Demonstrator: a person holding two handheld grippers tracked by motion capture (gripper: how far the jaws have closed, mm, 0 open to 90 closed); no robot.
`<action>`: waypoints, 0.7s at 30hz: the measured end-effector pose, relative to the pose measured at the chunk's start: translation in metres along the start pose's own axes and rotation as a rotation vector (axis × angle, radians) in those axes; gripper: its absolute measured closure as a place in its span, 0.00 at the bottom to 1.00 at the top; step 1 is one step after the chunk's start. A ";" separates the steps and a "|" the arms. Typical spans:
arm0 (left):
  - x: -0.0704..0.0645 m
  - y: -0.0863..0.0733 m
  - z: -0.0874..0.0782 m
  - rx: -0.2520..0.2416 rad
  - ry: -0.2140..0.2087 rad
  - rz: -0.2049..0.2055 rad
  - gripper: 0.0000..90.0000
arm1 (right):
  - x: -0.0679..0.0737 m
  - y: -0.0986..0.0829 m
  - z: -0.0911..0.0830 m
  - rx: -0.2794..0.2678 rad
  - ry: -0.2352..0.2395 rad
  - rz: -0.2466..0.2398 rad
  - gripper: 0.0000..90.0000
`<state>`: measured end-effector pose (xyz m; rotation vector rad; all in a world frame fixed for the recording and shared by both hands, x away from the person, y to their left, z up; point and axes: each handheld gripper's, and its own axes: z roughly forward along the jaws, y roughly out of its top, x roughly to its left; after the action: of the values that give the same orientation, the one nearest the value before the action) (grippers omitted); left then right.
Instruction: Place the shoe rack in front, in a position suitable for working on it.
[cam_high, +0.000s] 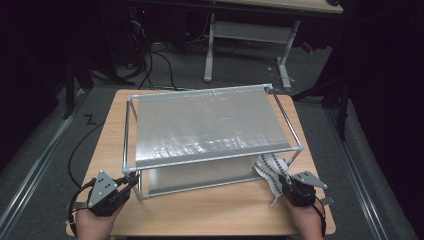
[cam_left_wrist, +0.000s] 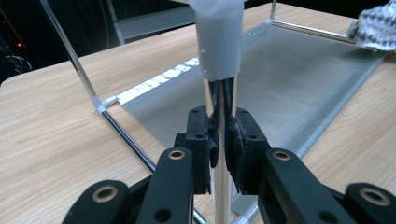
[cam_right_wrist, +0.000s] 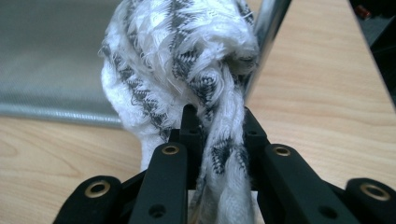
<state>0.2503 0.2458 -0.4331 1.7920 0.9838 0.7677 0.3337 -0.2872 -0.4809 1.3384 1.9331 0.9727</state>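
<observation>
Left tongs (cam_left_wrist: 219, 154) clamp my rack's (cam_high: 210, 125) near corner post (cam_left_wrist: 223, 140), while my right tongs (cam_right_wrist: 217, 135) pinch the patterned cloth (cam_right_wrist: 187, 60) beside it.

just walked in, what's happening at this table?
A person works a metal-framed rack with grey mesh shelves on a wooden table, one gripper in each hand. The left gripper is clamped on the rack's near-left upright post. The right gripper is shut on a bunched black-and-white patterned cloth, held by the rack's near-right corner.
</observation>
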 end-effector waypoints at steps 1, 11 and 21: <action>0.000 0.000 0.000 0.001 0.000 0.001 0.88 | 0.000 0.001 -0.002 -0.008 -0.002 0.005 0.86; 0.000 0.000 0.000 0.002 0.002 0.003 0.88 | -0.003 0.022 -0.025 -0.127 -0.007 0.034 0.85; 0.000 0.000 0.000 0.003 0.003 0.004 0.88 | -0.006 0.043 -0.055 -0.262 -0.014 0.047 0.86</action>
<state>0.2505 0.2454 -0.4329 1.7962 0.9834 0.7719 0.3143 -0.2960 -0.4140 1.2400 1.7021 1.1904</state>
